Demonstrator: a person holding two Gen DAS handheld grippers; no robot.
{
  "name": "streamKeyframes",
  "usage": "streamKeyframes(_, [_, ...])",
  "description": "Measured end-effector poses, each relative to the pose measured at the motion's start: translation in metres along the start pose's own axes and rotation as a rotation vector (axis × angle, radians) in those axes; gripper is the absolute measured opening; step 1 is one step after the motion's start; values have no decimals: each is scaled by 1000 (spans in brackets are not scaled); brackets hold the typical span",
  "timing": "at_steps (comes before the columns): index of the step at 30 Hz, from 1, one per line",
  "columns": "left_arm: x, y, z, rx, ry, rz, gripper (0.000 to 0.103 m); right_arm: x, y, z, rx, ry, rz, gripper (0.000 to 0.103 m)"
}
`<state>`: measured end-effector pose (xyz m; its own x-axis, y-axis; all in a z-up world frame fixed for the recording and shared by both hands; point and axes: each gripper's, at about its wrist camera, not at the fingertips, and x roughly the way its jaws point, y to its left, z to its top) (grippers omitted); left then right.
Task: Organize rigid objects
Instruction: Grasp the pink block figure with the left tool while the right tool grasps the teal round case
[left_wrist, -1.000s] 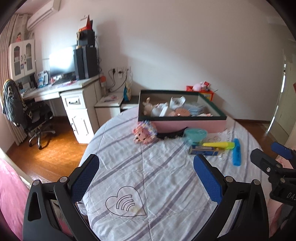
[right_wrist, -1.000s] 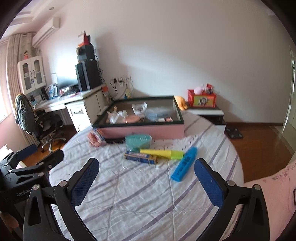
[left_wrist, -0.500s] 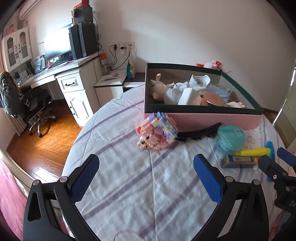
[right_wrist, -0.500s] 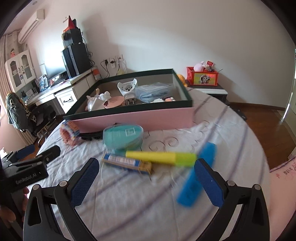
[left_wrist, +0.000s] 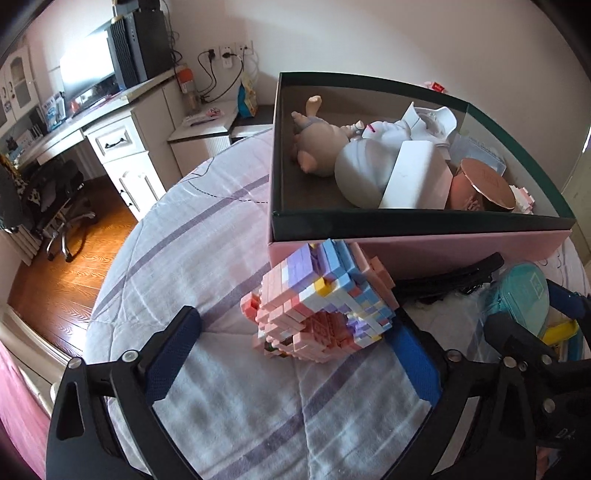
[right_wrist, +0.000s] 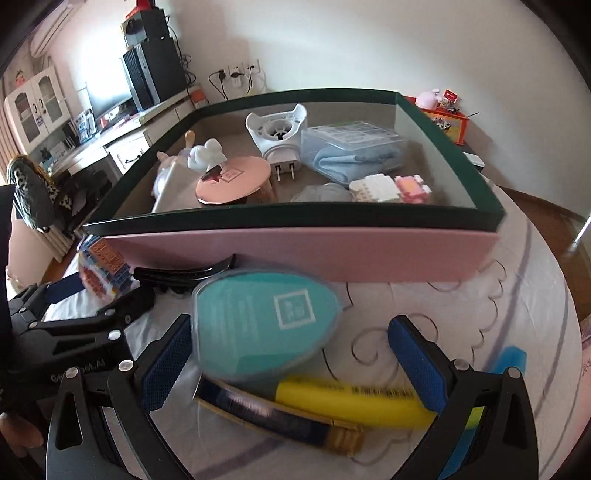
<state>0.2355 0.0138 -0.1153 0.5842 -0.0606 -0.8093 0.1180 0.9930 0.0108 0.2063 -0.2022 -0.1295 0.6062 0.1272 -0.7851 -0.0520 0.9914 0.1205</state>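
Having closed in, both tongs (spread apart) now flank block toy (left_wrist: 317, 306) and teal case (right_wrist: 266, 325).

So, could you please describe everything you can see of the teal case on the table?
The teal case is a flat, egg-shaped container of glossy plastic with a clear rim and a white square label on its lid. It is closed and lies flat on the striped tablecloth in front of the pink box. It sits between the open fingers of the right gripper, next to the left finger's pad. Its near edge overlaps the yellow marker.
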Motion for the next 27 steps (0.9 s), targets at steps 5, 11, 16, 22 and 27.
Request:
streamKeyframes(5, [-8, -8, -2, 44, -28, -81, 66, 6, 6, 1, -32, 2, -9, 94])
streamKeyframes(11, [-26, -11, -10, 46, -76, -70, 59, -4, 9, -7, -52, -15, 4, 72])
streamKeyframes(16, [-53, -2, -21, 16, -118, -90, 59, -18, 3, -12, -21, -36, 47, 72])
streamKeyframes(22, [-96, 1, -44, -27, -198, -99, 59, -54, 5, -24, 5, -105, 73, 72])
streamKeyframes(27, [-129, -7, -68, -39, -238, -118, 59, -90, 5, -36, 17, -169, 83, 72])
